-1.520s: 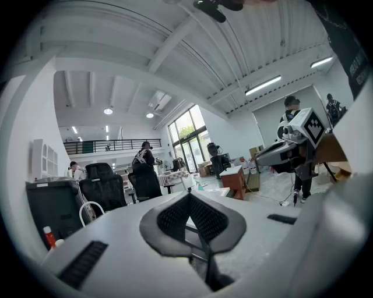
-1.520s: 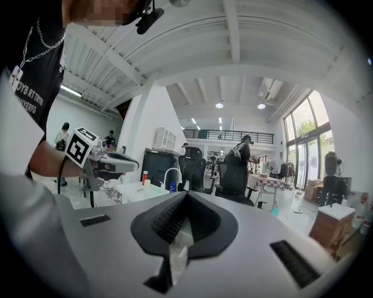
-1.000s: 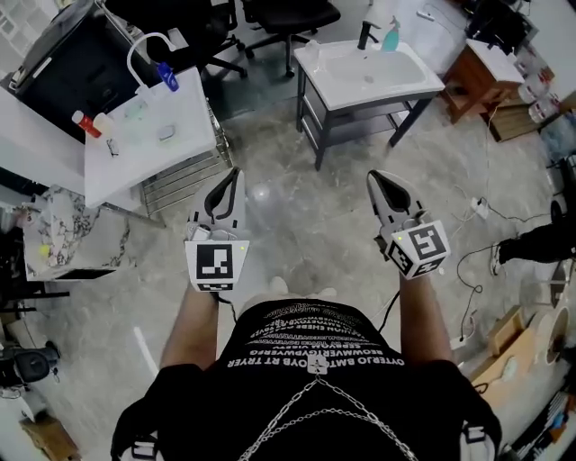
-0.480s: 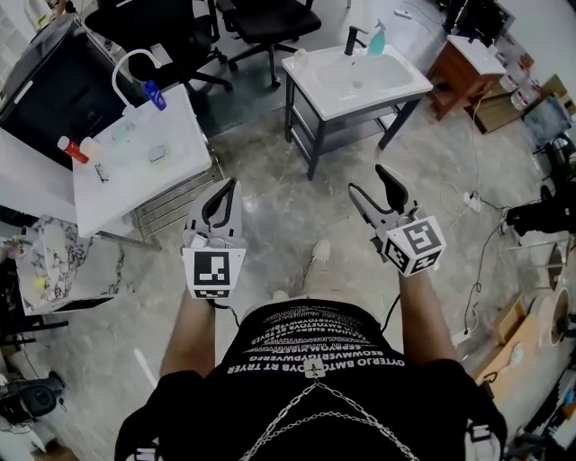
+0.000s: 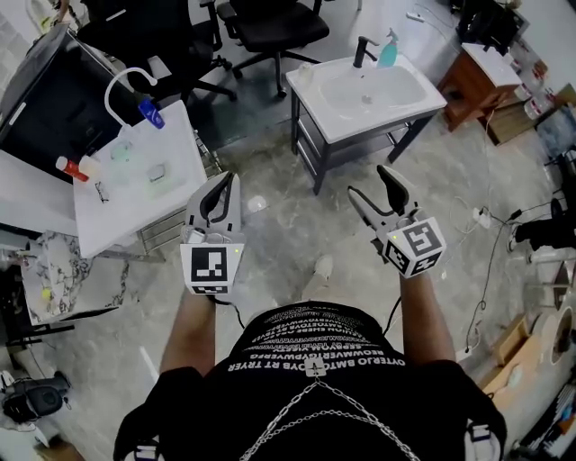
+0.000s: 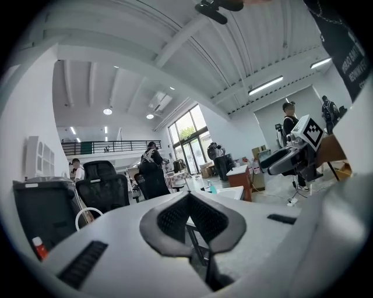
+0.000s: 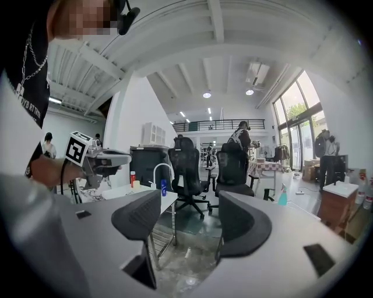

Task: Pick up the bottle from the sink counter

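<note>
Teal spray bottle (image 5: 389, 49) stands untouched at the back of the white sink table (image 5: 423, 92), well apart from both grippers, so the pickup looks not yet begun: the left gripper (image 5: 232, 180) has its jaws together, while the right gripper (image 5: 371, 182) has its jaws opening on nothing.

looks like a big open-plan test lab or studio in a loft-style hall. high white ceiling with exposed beams (image 7: 217, 23) and strip lights (image 6: 265, 85), a mezzanine railing (image 7: 217, 123) at the back, tall windows (image 7: 294, 103). a free-standing sink unit (image 5: 423, 97) and a second white bench (image 5: 108, 212) with an arched faucet (image 5: 120, 81) just stand out on the polished stone-look floor (image 5: 297, 216), next to black office chairs (image 5: 270, 22). loose cables (image 5: 490, 261) run across the floor, cardboard boxes (image 5: 504, 356) sit at the edge, and people (image 6: 289, 119) are standing around.
</note>
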Demonstrator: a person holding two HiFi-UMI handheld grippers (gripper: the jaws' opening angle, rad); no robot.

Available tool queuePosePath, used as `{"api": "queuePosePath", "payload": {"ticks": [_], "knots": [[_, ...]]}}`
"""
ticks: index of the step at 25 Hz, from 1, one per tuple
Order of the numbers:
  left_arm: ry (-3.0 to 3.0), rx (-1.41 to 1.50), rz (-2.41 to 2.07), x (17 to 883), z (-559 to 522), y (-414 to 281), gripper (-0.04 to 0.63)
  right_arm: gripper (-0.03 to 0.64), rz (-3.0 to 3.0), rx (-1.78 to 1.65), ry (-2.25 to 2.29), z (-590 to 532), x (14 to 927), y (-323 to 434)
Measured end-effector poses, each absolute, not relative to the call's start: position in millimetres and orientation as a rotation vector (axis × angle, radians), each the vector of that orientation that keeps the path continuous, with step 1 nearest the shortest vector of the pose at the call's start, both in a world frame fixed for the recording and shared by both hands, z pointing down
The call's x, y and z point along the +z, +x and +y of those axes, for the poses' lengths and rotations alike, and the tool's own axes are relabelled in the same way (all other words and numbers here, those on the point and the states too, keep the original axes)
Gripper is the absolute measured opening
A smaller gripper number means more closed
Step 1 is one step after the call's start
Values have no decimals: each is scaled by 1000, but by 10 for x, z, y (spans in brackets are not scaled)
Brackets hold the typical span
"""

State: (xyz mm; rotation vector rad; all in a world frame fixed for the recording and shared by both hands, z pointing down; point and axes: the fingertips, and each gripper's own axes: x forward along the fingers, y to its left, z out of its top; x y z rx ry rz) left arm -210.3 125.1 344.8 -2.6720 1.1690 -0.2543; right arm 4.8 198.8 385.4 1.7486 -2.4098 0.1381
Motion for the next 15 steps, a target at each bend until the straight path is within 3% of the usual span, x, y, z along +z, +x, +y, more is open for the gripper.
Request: {"api": "queuePosePath", "payload": {"ticks": [15], "knots": [[-2627,-265,1288,3469,263,-1127,5,287,-2534,193,1583,821,3891,976]]}}
